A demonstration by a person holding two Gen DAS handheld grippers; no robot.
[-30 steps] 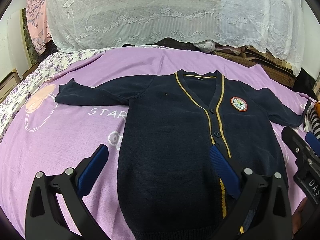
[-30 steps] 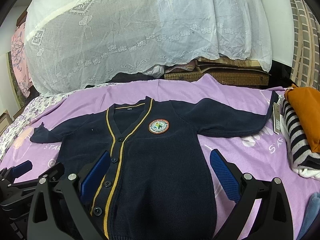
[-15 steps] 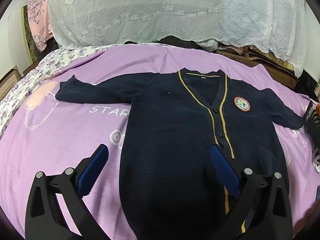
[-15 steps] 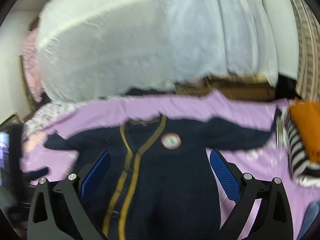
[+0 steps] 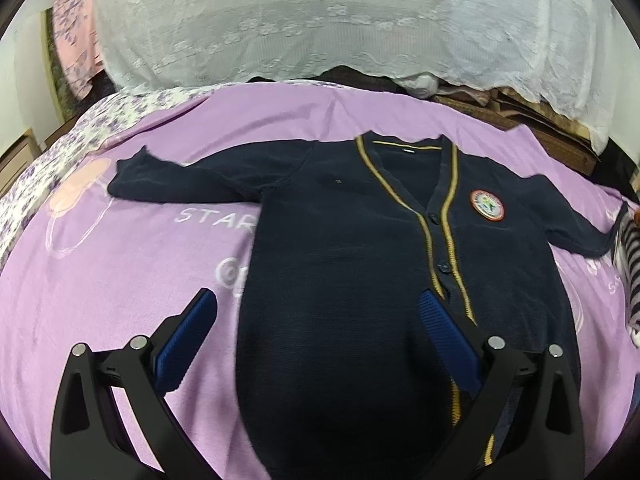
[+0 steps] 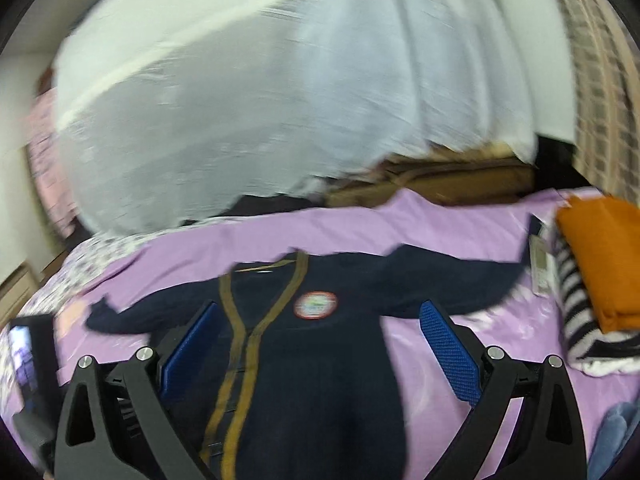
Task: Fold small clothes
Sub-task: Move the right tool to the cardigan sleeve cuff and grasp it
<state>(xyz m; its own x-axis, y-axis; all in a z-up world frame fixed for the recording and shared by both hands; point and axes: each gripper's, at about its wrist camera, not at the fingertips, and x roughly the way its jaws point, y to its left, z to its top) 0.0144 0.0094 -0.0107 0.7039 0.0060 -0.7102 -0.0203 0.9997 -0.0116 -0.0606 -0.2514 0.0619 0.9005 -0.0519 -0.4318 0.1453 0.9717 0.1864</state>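
A navy cardigan (image 5: 352, 240) with yellow trim and a round chest badge (image 5: 487, 205) lies flat and buttoned on the purple bedspread (image 5: 120, 264), both sleeves spread out sideways. My left gripper (image 5: 318, 336) hangs open over its lower body, nothing between the blue pads. The right wrist view is blurred by motion; there the cardigan (image 6: 320, 360) sits lower in the frame, and my right gripper (image 6: 320, 344) is open above it, holding nothing.
A folded pile of an orange garment (image 6: 600, 256) on a striped one (image 6: 576, 312) sits at the bed's right side, near the right sleeve's end. White lace cloth (image 5: 320, 28) covers things behind the bed. A dark device with a lit screen (image 6: 24, 352) shows at the left edge.
The right gripper has lifted and pulled back from the cardigan, its view now blurred and tilted upward. The left gripper has shifted slightly; the right gripper no longer shows in its view. The cardigan has not moved.
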